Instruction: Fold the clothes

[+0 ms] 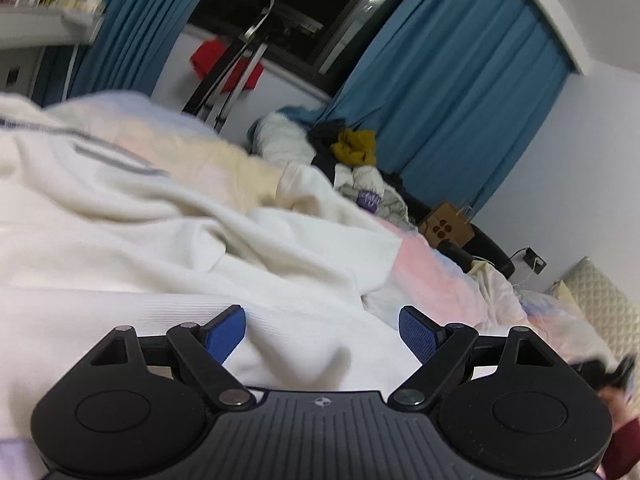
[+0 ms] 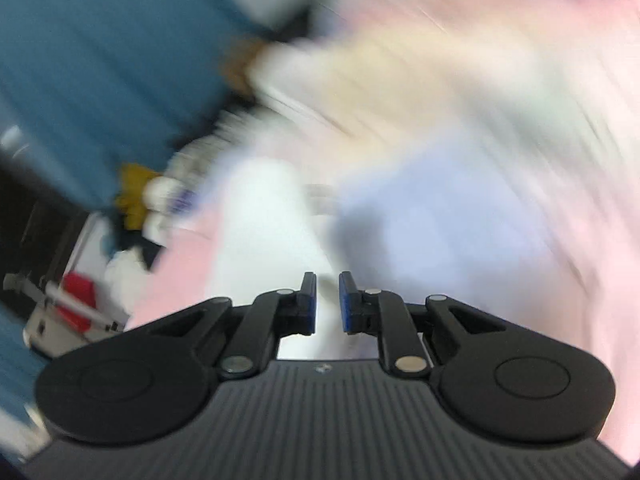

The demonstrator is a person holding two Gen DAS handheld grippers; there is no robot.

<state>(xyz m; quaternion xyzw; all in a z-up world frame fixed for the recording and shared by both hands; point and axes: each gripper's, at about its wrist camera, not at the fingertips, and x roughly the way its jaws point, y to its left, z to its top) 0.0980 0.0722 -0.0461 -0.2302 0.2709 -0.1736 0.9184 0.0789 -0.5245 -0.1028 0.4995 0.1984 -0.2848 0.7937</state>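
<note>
The left gripper (image 1: 322, 330) is hovering low over a crumpled white fabric garment with grey stripes (image 1: 160, 232), its blue-padded fingers (image 1: 226, 332) spread wide apart and gripping nothing, the cloth bunching up between and beneath them. That white garment is sprawling across a bed covered in a pastel pink, cream and lilac fleece blanket (image 1: 436, 276). Further back, a heap of mixed clothes (image 1: 352, 160) with a mustard-yellow piece on top is sitting at the far edge of the bed, in front of the teal pleated curtains (image 1: 460, 100). Over in the right wrist view everything is smearing with motion blur. The right gripper (image 2: 327, 300) is showing its fingers drawn close together with a narrow gap, and white cloth (image 2: 264, 232) is lying in that gap; whether the pads are pinching it, I cannot tell. The pastel blanket (image 2: 440, 220) is filling the rest of that view.
</note>
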